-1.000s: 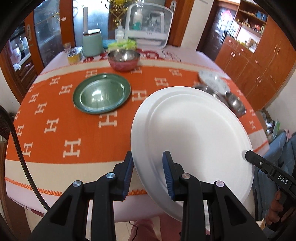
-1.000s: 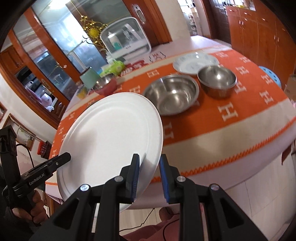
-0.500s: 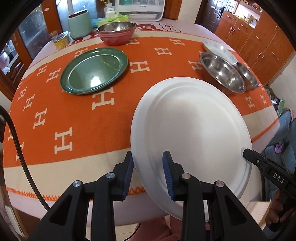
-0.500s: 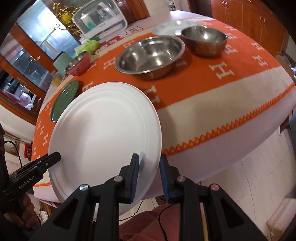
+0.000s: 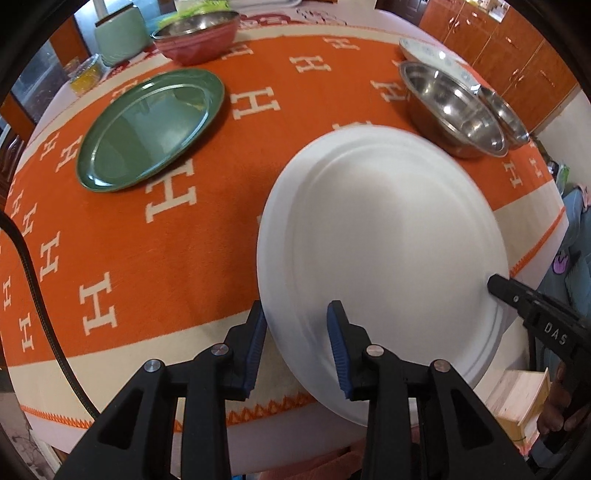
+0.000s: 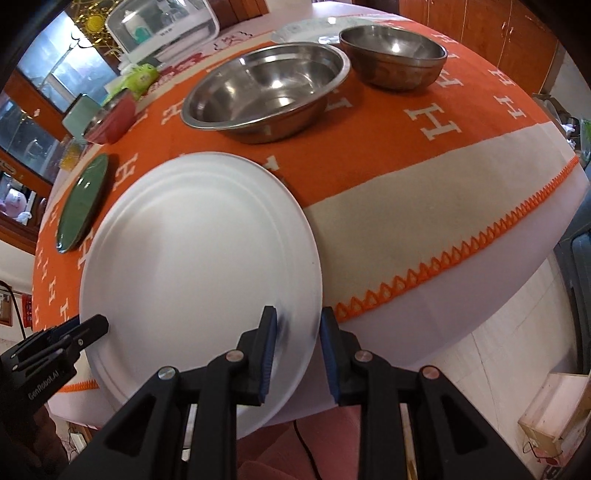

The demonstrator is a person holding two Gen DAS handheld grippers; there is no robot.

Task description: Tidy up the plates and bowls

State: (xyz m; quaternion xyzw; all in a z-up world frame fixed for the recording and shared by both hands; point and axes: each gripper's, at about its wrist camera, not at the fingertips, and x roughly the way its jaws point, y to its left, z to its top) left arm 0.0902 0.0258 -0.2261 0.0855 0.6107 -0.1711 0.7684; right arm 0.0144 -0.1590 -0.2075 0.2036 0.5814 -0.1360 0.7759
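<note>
White plate (image 5: 384, 251) at frame centre-right, over near edge of table (image 5: 155, 266). Left hand-held gripper (image 5: 297, 339): jaws opening, straddling plate rim. Right hand-held gripper (image 6: 297, 350): narrow gap, astride opposite rim; contact unclear. Green plate (image 5: 147, 125) upper left.

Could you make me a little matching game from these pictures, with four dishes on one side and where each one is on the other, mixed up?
Dishes:
1. white plate
2. green plate
3. red bowl
4. large steel bowl

Places:
A. flat on the orange cloth, alone, to the left in the left wrist view
B. between the jaws of both grippers, at the near table edge
C. beside a smaller steel bowl
D. at the far side of the table, next to a pale green container

Pairs: 1-B, 2-A, 3-D, 4-C
</note>
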